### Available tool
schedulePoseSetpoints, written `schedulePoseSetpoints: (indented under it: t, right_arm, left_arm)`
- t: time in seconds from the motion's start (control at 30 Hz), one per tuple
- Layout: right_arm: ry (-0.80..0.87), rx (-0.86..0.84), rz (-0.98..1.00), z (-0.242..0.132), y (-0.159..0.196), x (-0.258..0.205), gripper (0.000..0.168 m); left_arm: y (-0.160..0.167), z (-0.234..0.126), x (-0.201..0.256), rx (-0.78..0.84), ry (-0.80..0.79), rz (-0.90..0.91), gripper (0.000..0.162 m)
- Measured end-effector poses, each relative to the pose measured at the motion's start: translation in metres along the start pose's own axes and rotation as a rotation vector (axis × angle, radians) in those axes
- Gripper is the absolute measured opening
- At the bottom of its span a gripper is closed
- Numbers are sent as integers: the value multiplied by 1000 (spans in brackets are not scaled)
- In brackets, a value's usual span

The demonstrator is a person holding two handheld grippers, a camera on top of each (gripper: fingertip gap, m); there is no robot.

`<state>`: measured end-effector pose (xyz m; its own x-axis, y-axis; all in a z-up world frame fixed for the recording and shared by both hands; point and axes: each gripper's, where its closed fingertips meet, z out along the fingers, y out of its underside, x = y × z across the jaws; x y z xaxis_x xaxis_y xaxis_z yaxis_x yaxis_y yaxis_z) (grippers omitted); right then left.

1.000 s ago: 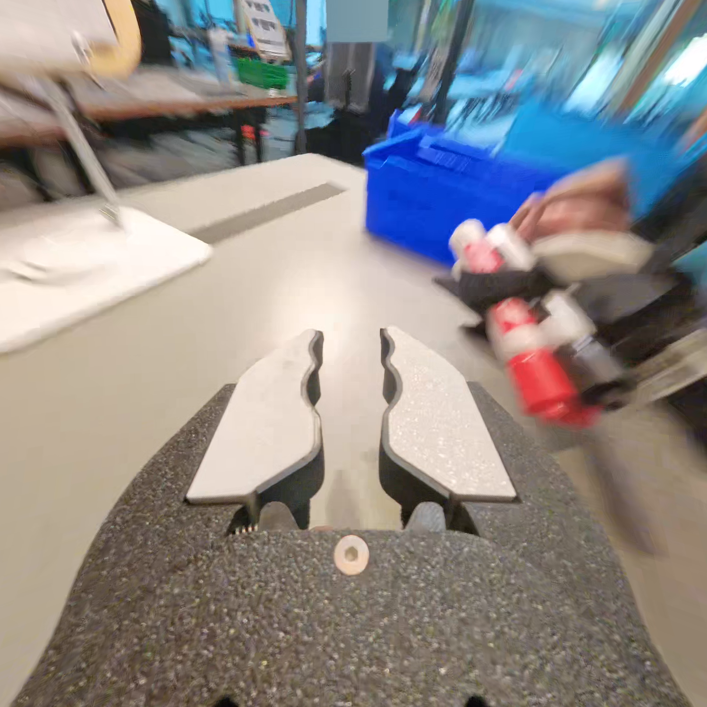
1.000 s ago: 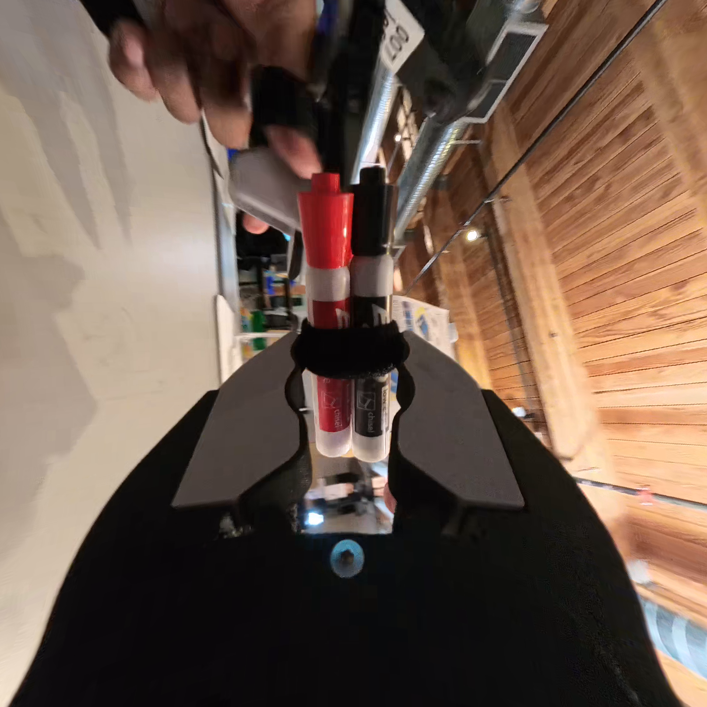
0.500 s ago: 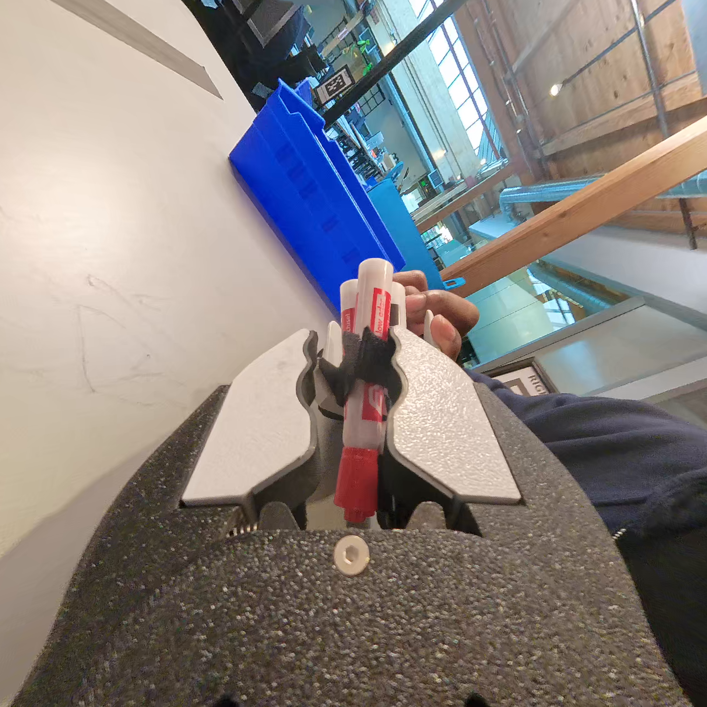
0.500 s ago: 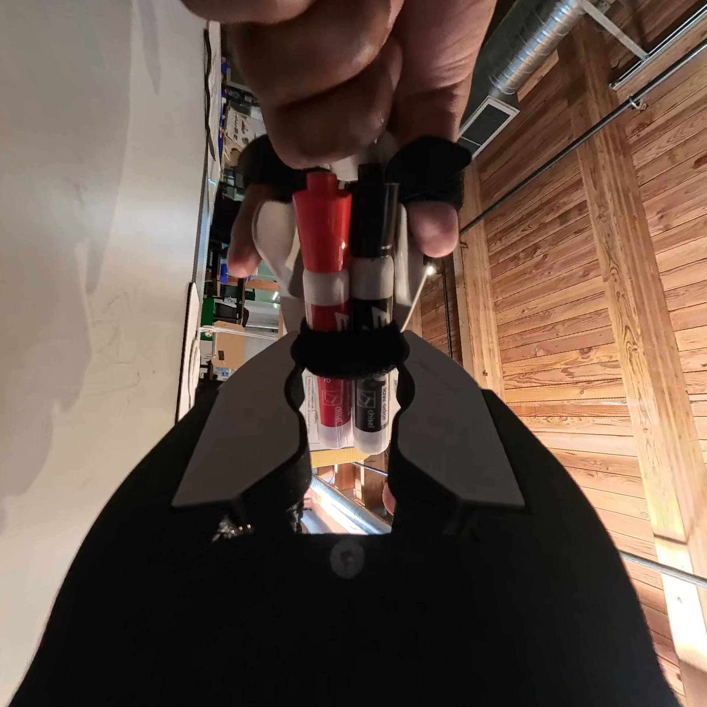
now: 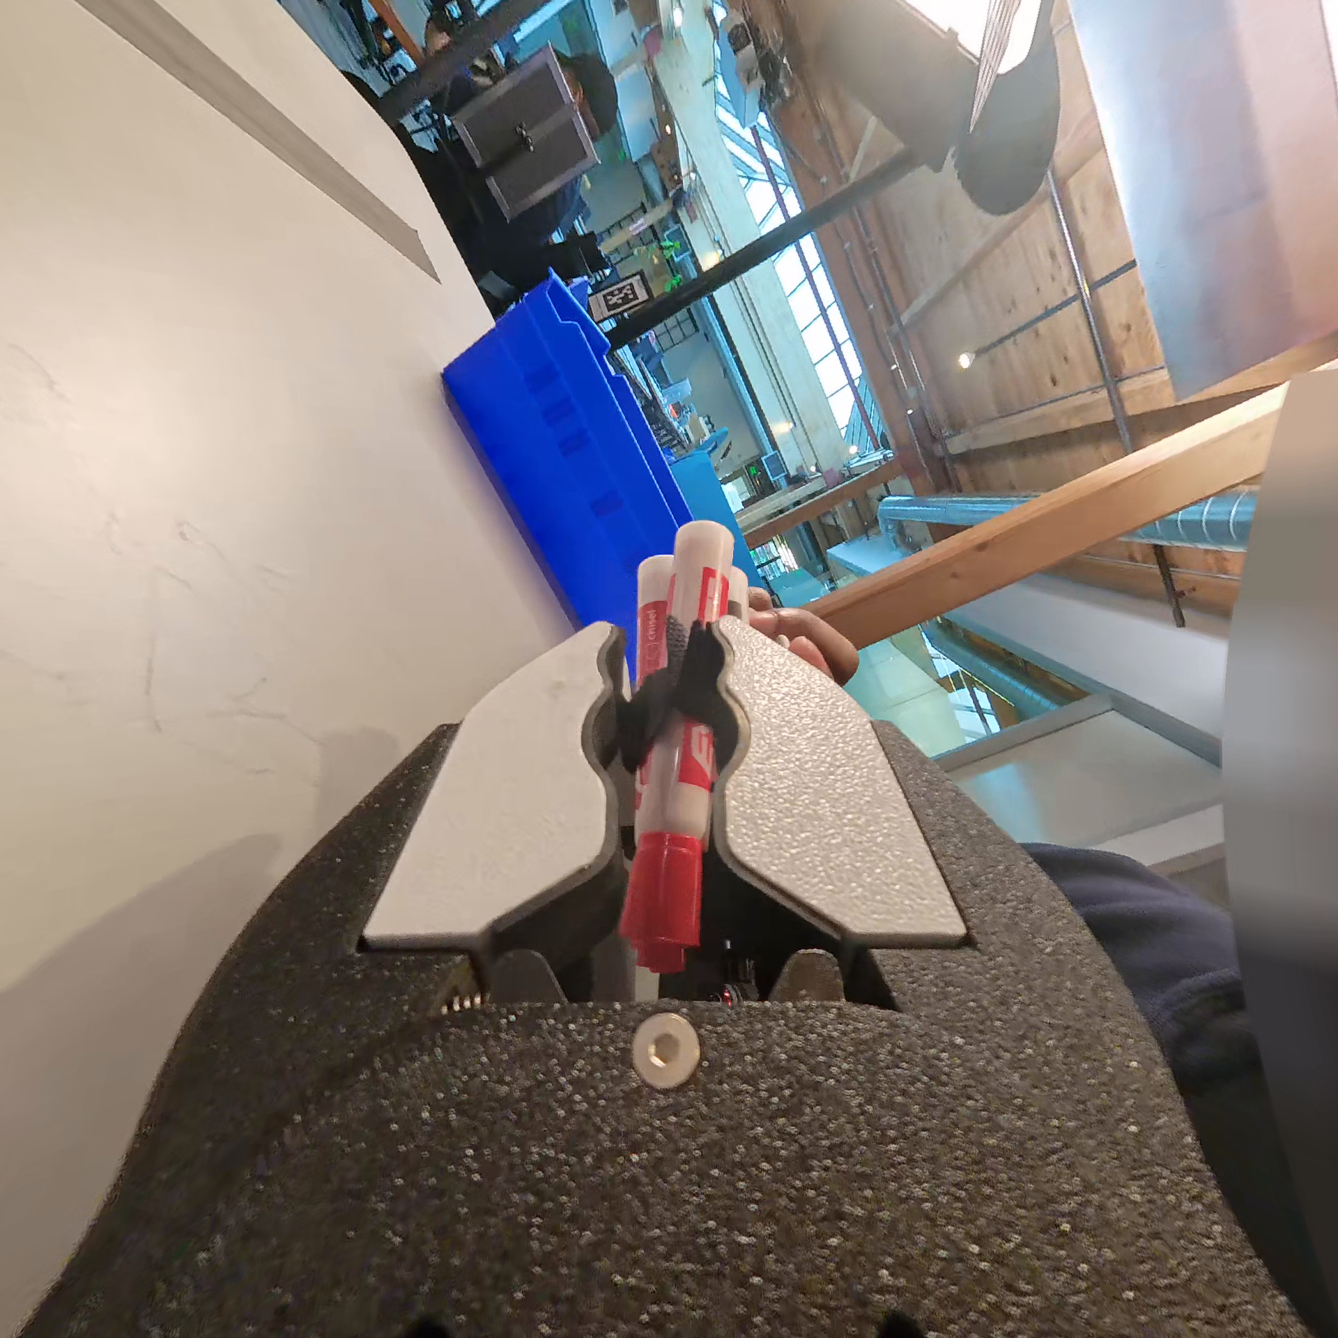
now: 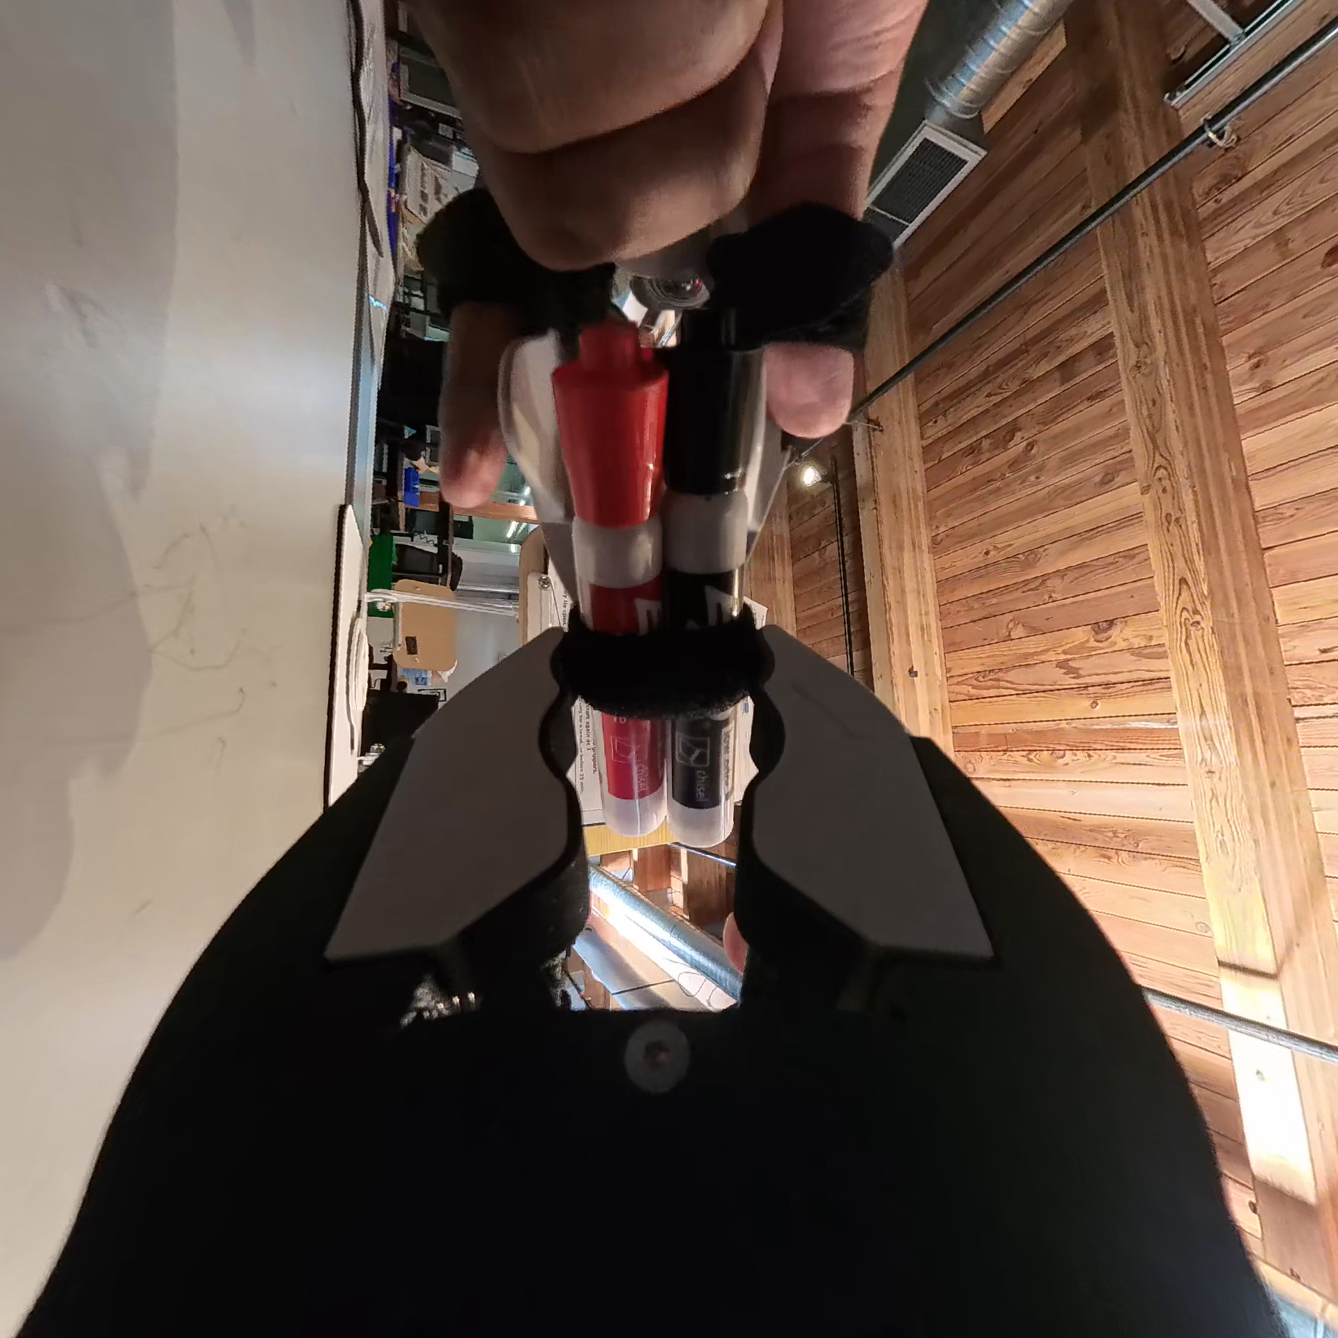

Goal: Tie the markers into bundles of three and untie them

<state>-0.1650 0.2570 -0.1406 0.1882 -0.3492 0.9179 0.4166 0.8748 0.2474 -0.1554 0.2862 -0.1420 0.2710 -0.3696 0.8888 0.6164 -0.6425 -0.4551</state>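
both tongs, left tongs (image 5: 670, 670) and right tongs (image 6: 659, 670), still clamp the strapped marker bundle (image 6: 655, 680), hand (image 6: 651, 145) nearer.

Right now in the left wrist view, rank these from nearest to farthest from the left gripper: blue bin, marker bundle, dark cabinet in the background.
1. marker bundle: clamped in the left gripper, strapped with a black band.
2. blue bin: just beyond, on the white table.
3. dark cabinet: far back, past the table's edge.

Wood-plank wall (image 6: 1086, 579), windows (image 5: 804, 289), pale table (image 5: 181, 507).
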Motion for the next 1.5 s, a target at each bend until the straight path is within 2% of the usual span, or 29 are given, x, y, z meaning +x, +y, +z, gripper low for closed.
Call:
schedulePoseSetpoints:
  t: [0.17, 0.23, 0.37, 0.7, 0.83, 0.97, 1.23, 1.33, 1.5]
  right_arm:
    - [-6, -1, -3, -1, 1, -2, 46]
    - [-10, 5, -4, -3, 1, -3, 46]
    - [-7, 6, -9, -5, 3, -5, 46]
    - [-153, -19, 112, -10, 14, -22, 54]
    - [-234, 12, 240, -18, 11, -22, 52]
    - [-346, 33, 455, -27, 11, -20, 52]
    - [-615, 153, 1068, -34, 8, -2, 53]
    - [-698, 214, 1182, -40, -1, 0, 47]
    - [-766, 243, 1208, -47, -6, -3, 29]
  left_arm:
    - [7, 3, 1, -28, 16, 7, 21]
    - [9, 3, 4, -32, 29, 24, 10]
    - [9, 2, 2, -29, 37, 34, 6]
    - [15, 1, -3, -102, -25, 309, 4]
    - [6, -8, -14, -124, -94, 462, 4]
    - [0, -14, -12, -165, -124, 703, 4]
    - [50, -12, 1, -470, -37, 1373, 4]
    - [64, -12, -6, -555, -40, 1470, 4]
    - [79, -11, -11, -626, 4, 1466, 4]
